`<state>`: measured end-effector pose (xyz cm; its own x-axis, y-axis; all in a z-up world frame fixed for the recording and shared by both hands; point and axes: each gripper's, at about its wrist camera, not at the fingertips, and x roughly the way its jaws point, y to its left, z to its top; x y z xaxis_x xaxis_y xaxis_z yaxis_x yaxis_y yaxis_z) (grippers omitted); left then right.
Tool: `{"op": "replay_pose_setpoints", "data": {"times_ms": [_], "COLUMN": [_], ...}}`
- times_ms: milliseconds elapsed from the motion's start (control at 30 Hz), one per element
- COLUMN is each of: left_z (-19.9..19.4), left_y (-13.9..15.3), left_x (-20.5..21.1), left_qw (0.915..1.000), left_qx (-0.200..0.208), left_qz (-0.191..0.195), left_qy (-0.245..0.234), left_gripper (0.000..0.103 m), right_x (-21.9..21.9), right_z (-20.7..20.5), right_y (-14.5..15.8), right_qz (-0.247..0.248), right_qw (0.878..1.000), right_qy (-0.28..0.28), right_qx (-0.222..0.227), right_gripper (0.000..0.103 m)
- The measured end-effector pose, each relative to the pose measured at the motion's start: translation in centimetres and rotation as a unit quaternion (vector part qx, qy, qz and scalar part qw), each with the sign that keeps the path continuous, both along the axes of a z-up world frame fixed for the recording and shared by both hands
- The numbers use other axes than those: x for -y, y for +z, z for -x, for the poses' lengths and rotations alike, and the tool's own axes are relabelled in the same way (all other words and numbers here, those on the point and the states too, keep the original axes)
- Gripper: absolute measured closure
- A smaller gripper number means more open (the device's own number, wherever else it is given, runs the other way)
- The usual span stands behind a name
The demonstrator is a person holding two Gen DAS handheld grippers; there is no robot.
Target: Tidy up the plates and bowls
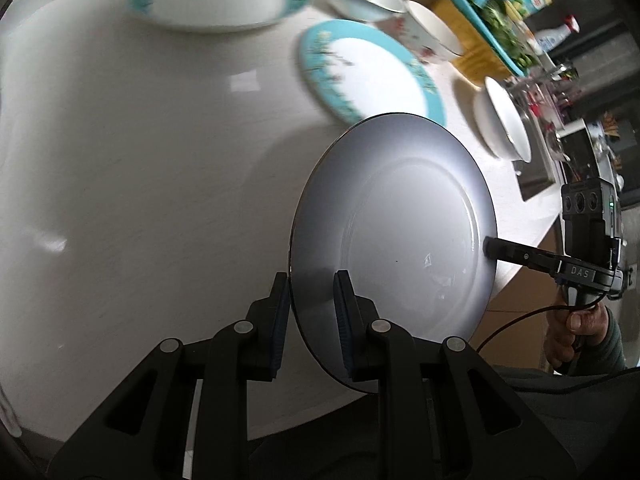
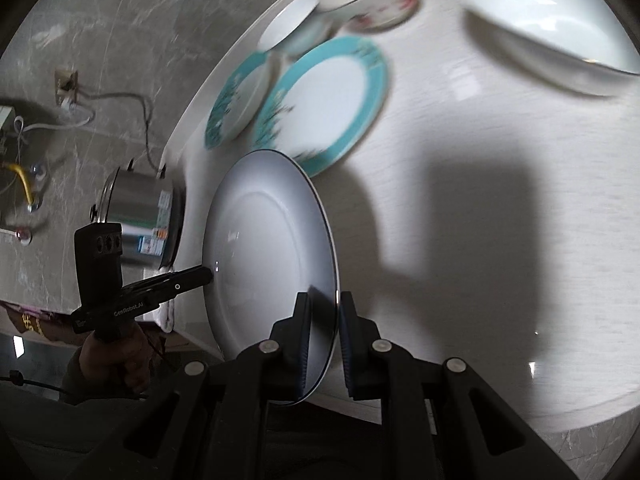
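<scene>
Above the white table [image 1: 140, 160], near its front edge, the white plate [image 1: 400, 216] hangs tilted, held at 2 opposite rim pts. L gripper [image 1: 311, 304] is clamped on one rim, R gripper [image 2: 323, 320] on the other. Two teal-rimmed plates [image 1: 368, 68] and white bowls [image 2: 552, 20] lie beyond on the table.

Glossy glazed ceramic white plate [image 1: 400, 216], matt pale stone-look counter [image 1: 160, 140], shiny steel pot [image 2: 140, 216].
</scene>
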<state>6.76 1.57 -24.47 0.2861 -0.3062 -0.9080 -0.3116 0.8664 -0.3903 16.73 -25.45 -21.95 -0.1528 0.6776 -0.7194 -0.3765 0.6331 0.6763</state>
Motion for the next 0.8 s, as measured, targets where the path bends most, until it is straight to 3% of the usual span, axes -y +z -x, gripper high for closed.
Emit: {"op": "replay_pose_setpoints", "data": {"times_ms": [367,800], "left_z": [2.9,1.1], "left_y": [-2.2,-4.4], "left_x": [-6.9,-8.8], "left_qw": [0.9998,0.9996], "left_qx": [-0.011,-0.015], "left_qz": [-0.008,-0.013], "left_qy": [0.013,-0.018], "left_gripper": [0.083,0.083], "right_x": [-7.3,-8.7], "right_z": [2.1,2.0], "right_y": [-2.0,-4.1], "right_qz": [0.004,0.014], "right_qw": [1.000,1.000], "right_qy": [0.017,-0.021], "right_qx": [-0.012,-0.016], "right_gripper": [0.086,0.086]}}
